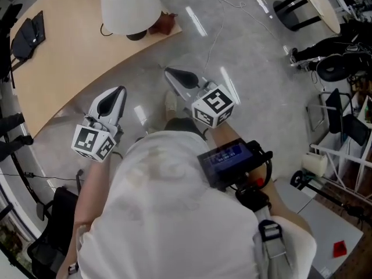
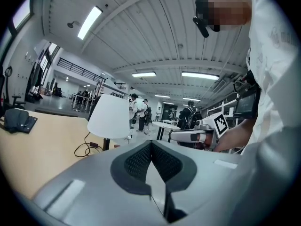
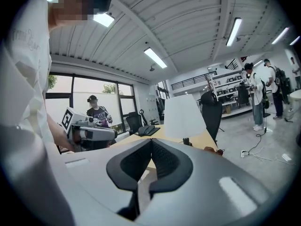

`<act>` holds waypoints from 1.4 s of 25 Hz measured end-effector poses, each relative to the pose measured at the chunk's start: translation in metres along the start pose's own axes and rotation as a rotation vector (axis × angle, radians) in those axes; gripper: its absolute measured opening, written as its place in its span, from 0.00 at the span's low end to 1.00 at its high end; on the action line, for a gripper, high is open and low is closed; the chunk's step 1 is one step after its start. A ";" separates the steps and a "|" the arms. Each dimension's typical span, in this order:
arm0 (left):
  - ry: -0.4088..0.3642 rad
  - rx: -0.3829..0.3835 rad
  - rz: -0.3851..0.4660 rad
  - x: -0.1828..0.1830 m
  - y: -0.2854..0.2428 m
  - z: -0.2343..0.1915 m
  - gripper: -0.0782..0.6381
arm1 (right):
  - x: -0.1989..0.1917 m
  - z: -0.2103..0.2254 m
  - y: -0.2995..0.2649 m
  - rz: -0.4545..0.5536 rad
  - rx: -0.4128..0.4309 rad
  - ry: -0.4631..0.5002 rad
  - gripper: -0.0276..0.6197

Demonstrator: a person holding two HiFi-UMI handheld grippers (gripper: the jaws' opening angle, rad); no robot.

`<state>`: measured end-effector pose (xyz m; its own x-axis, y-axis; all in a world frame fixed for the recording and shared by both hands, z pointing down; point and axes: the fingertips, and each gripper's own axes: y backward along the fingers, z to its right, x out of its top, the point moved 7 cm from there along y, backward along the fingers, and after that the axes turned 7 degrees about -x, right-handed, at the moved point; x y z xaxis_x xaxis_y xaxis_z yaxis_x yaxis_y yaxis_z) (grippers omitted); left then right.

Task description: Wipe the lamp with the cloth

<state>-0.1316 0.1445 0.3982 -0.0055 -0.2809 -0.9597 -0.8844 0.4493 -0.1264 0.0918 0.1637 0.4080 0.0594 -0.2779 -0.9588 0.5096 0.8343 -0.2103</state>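
The lamp (image 1: pixel 129 4) with a white shade stands on the light wooden table (image 1: pixel 70 68), at its far right end. A reddish-brown cloth (image 1: pixel 165 23) lies just right of the lamp's base. My left gripper (image 1: pixel 114 97) and right gripper (image 1: pixel 176 76) are both off the table's near edge, above the floor, and point toward the lamp. Each is shut with nothing between its jaws. The left gripper view has the lamp (image 2: pixel 110 117) ahead on the left and the right gripper (image 2: pixel 188 136) to the side. In the right gripper view the lamp (image 3: pixel 183 117) is ahead and the cloth (image 3: pixel 220 150) beside it.
A black pouch (image 1: pixel 29 34) lies at the table's left end. The lamp's dark cable (image 2: pixel 87 148) trails over the tabletop. Chairs, a round table (image 1: pixel 319 2) and floor cables stand at the right. Several people are in the room behind.
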 end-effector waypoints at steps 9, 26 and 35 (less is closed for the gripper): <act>-0.004 -0.041 -0.068 0.010 -0.076 -0.023 0.11 | 0.007 0.062 -0.027 -0.016 0.020 -0.014 0.06; -0.034 -0.020 -0.161 0.029 -0.187 -0.047 0.11 | 0.028 0.176 -0.083 -0.013 0.136 -0.026 0.06; -0.009 -0.009 -0.193 0.009 -0.209 -0.040 0.11 | 0.006 0.200 -0.090 -0.070 0.147 -0.013 0.06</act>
<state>0.0343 0.0138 0.4257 0.1683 -0.3538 -0.9201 -0.8726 0.3807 -0.3060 0.2175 -0.0082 0.4598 0.0298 -0.3393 -0.9402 0.6330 0.7344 -0.2450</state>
